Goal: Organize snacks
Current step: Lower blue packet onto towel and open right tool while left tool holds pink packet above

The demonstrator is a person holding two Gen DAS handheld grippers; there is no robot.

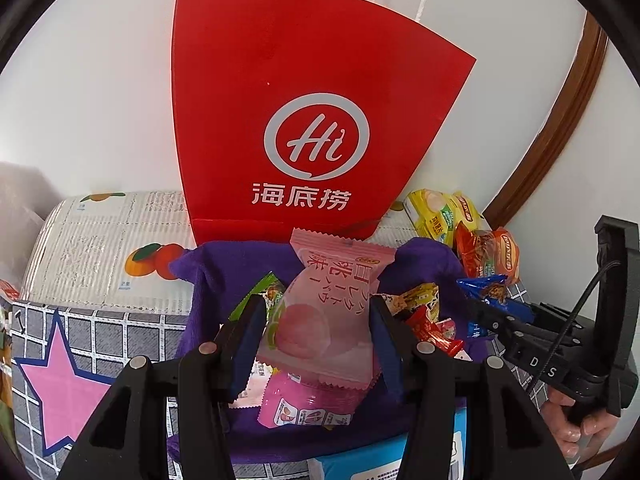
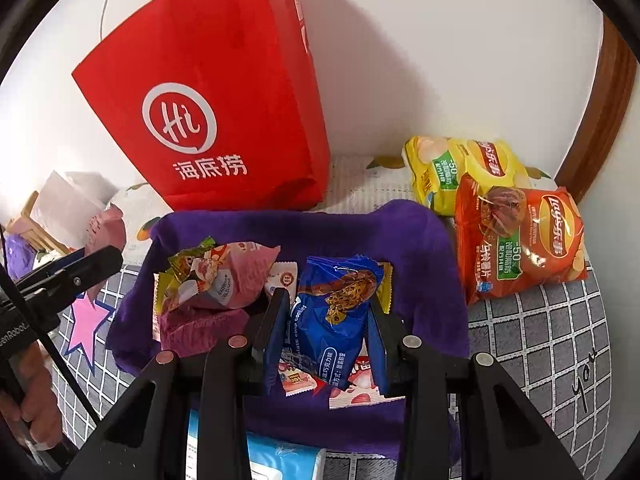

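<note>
My left gripper [image 1: 318, 312] is shut on a pink peach-flavoured snack packet [image 1: 328, 320], held above a purple cloth basket [image 1: 224, 264] of mixed snacks. My right gripper [image 2: 328, 308] is shut on a blue chocolate chip cookie packet [image 2: 336, 312] over the same purple basket [image 2: 424, 256]. In the left wrist view the right gripper [image 1: 492, 312] shows at the right, holding the blue packet [image 1: 496, 292]. In the right wrist view the left gripper's black finger [image 2: 80, 272] shows at the left with the pink packet [image 2: 106, 228]. Pink, green and red wrappers [image 2: 216, 276] lie in the basket.
A tall red paper bag [image 2: 208, 112] stands against the white wall behind the basket. A yellow chip bag [image 2: 460, 168] and an orange chip bag [image 2: 524, 236] lie at the right on a grey checked cloth [image 2: 540, 340]. A blue-and-white pack [image 2: 288, 460] lies near the front. A wooden door frame [image 2: 604, 120] rises far right.
</note>
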